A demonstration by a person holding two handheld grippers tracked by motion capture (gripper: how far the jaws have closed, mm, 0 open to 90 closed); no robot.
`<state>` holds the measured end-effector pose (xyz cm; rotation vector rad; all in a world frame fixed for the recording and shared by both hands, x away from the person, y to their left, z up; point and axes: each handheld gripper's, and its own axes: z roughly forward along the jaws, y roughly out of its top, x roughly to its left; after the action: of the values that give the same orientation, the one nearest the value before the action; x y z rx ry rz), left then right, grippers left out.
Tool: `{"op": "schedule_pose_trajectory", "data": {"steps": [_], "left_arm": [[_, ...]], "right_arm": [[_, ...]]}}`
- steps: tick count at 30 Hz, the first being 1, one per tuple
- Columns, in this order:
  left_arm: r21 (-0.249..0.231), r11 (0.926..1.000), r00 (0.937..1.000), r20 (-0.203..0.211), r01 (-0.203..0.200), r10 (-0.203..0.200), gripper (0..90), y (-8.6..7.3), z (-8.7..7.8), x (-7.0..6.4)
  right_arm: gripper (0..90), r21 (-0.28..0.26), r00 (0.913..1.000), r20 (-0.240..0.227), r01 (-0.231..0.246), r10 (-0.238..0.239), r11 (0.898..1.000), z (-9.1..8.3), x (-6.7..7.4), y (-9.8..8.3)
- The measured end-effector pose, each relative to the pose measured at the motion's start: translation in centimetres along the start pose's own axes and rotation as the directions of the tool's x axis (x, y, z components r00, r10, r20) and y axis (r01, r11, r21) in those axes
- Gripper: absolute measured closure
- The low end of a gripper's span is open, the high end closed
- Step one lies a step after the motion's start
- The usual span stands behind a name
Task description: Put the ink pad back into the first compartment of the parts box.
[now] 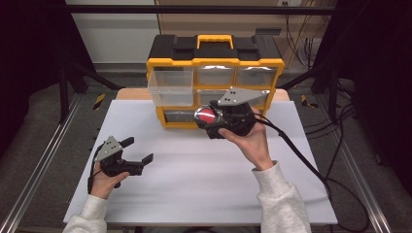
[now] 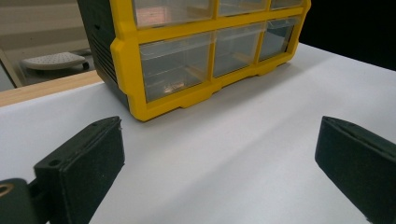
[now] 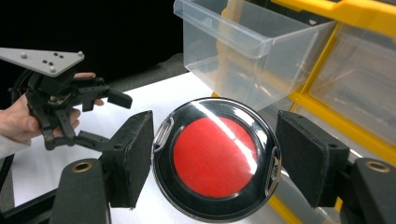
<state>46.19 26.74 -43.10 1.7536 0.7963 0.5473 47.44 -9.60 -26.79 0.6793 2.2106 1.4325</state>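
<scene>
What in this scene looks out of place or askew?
One clear drawer at the top left of the yellow organizer is pulled out while the others sit flush. The right gripper holds a round red-and-black disc near it.

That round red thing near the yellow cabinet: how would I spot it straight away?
Find the yellow drawer cabinet at the table's far edge. In front of it, the right gripper clamps a round disc, the only red thing here, ringed in glossy black.

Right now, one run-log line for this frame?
right gripper: shut on round red-faced disc | near: pulled-out clear drawer of yellow organizer | left gripper: open, empty
</scene>
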Motion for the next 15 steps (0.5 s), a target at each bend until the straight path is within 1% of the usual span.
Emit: {"op": "schedule_pose_trajectory", "data": {"steps": [15], "left_arm": [[0.001,1.0000,1.0000,0.001,0.002,-0.002,1.2,0.0,0.0,0.0]], "right_arm": [[29.9,-0.008,0.9999,0.011,0.006,-0.006,1.000,0.7,-0.5,2.6]]}}
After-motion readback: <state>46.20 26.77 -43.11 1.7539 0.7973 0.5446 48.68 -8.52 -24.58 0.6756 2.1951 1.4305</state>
